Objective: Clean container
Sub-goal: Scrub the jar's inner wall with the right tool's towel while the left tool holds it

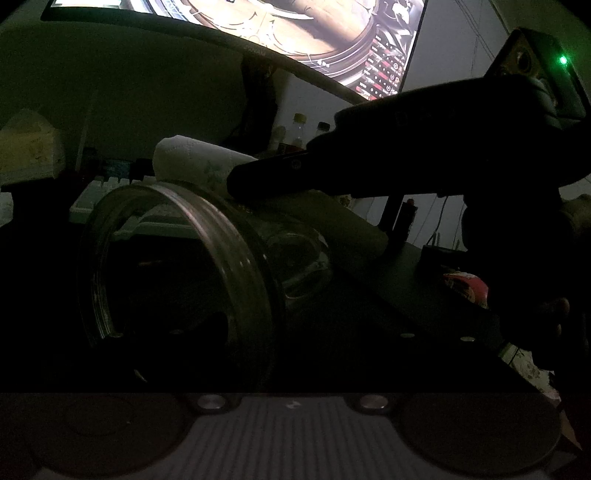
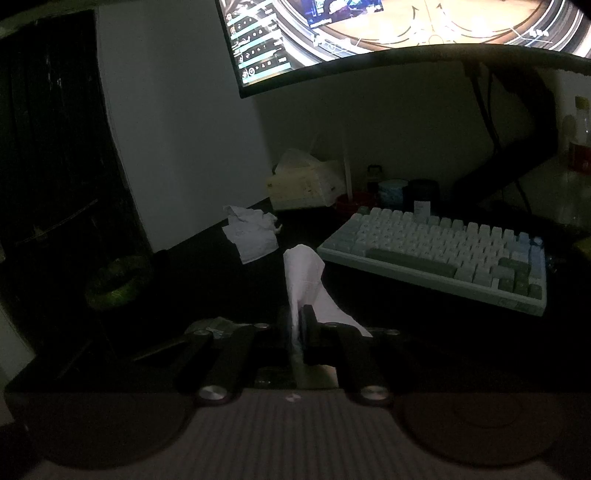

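Note:
In the dim left wrist view a clear glass jar (image 1: 236,243) lies on its side, its wide mouth turned left. My left gripper (image 1: 221,288) is closed around it; the fingers are nearly lost in the dark. From the right comes my right gripper (image 1: 236,181), holding a white tissue (image 1: 192,158) just above the jar's rim. Whether the tissue touches the glass I cannot tell. The right wrist view has my right gripper (image 2: 295,317) shut on the white tissue (image 2: 304,273), which sticks up between the fingers.
A white keyboard (image 2: 443,251) lies on the dark desk (image 2: 207,273) to the right, under a lit curved monitor (image 2: 369,29). A crumpled tissue (image 2: 251,232) and a tissue box (image 2: 303,184) sit farther back. Small bottles (image 1: 299,129) stand behind the jar, and a dark ring-shaped object (image 2: 118,284) sits at left.

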A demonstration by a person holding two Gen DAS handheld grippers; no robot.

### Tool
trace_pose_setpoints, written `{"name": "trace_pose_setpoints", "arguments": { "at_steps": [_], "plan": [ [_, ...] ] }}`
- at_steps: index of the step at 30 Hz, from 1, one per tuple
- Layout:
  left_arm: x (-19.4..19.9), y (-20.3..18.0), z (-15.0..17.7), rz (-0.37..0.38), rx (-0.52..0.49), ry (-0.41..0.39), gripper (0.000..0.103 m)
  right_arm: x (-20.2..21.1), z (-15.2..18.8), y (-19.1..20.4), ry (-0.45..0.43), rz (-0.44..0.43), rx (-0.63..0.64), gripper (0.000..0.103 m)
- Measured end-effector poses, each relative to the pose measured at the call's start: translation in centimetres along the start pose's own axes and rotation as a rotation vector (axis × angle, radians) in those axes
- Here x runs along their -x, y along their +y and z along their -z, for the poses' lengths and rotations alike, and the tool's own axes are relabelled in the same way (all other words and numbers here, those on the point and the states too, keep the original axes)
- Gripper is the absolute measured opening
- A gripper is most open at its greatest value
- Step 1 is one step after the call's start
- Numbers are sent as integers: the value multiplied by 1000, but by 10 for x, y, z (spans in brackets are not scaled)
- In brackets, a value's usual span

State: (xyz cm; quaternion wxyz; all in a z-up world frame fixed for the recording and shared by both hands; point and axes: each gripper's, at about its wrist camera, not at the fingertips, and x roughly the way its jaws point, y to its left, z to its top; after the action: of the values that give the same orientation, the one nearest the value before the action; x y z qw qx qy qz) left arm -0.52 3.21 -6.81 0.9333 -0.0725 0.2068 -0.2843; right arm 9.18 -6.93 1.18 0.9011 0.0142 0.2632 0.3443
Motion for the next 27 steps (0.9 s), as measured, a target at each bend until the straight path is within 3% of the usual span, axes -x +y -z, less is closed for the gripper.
{"name": "trace_pose_setpoints", "arguments": {
  "at_steps": [27],
  "plan": [
    [-5, -3, -1, -15, 5, -3, 75, 1, -1, -3, 1, 0, -4, 8]
  ]
}}
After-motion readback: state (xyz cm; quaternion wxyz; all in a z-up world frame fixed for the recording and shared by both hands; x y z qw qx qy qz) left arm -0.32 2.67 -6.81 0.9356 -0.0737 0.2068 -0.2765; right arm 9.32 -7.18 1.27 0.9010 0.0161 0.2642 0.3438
